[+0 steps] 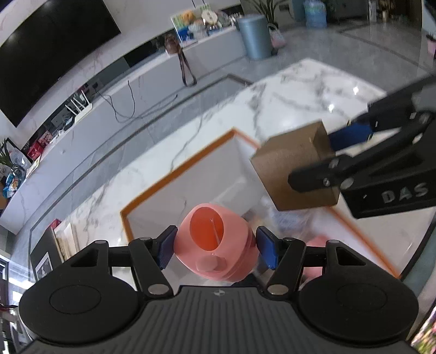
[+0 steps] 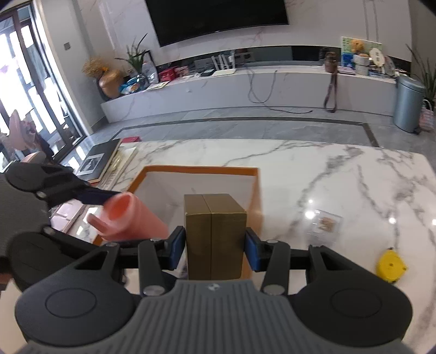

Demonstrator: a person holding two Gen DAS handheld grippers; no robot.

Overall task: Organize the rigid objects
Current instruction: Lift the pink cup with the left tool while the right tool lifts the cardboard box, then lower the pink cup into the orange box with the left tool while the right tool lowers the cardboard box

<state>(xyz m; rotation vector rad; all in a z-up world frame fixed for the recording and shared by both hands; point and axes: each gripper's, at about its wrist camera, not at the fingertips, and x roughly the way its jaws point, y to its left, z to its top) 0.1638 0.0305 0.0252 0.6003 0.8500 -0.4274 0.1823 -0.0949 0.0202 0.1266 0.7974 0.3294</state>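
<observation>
Left hand-held gripper [image 1: 215, 249]: clamped on pink plastic cup [image 1: 215, 245], lower centre. Right hand-held gripper [image 2: 215, 246]: clamped on brown cardboard box [image 2: 215, 234]. Both above orange-rimmed white bin [image 2: 201, 170] on marble worktop [image 2: 340, 177]. Risk: loads colliding over the bin, cup slipping.

A marble table [image 2: 340, 174], white with grey veins, fills the foreground and catches bright spots of light. Beyond it lies a grey tiled floor [image 2: 245, 128] with a darker inlaid border. A long white bench [image 2: 190, 92] runs along a white marble wall [image 2: 327, 27], where a large black TV [image 2: 218, 19] hangs. On the bench sit boxes, a router [image 2: 223, 71] and loose cables [image 2: 256, 87]; a brown bag [image 2: 330, 64] hangs its strap over the edge. A grey bin [image 2: 407, 104] stands at the right end, a bronze vase [image 2: 110, 81] with plants at the left. Tall windows [image 2: 30, 76] at the left let in daylight. Books [image 2: 100, 160] lie by the table's left edge.
</observation>
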